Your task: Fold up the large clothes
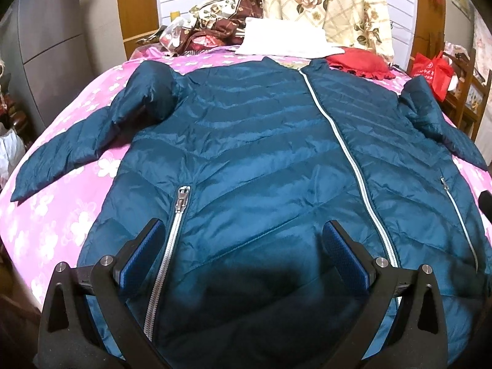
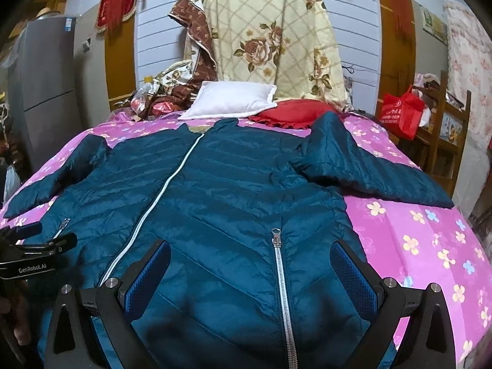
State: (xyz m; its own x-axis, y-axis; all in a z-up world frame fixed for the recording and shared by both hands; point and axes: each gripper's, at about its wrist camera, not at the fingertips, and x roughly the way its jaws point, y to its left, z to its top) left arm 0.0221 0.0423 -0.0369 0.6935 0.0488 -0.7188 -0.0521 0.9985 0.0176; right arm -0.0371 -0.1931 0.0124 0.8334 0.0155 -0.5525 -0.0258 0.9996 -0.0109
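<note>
A teal quilted down jacket [image 1: 252, 141] lies flat, front up and zipped, on a pink flowered bed [image 1: 77, 203], with both sleeves spread out to the sides. In the right wrist view the same jacket [image 2: 233, 190] fills the middle. My left gripper [image 1: 243, 230] hovers open over the jacket's lower left part, near the left pocket zip [image 1: 180, 206]. Over the lower right part, my right gripper [image 2: 250, 252] is open around the right pocket zip [image 2: 278, 255]. Nothing is held. The left gripper's body [image 2: 33, 246] shows at the left edge of the right wrist view.
A white pillow [image 2: 230, 100], a red cushion [image 2: 289, 113] and a floral quilt [image 2: 270, 37] sit at the head of the bed. A wooden chair with a red bag [image 2: 399, 113] stands on the right, a grey cabinet [image 2: 46, 86] on the left.
</note>
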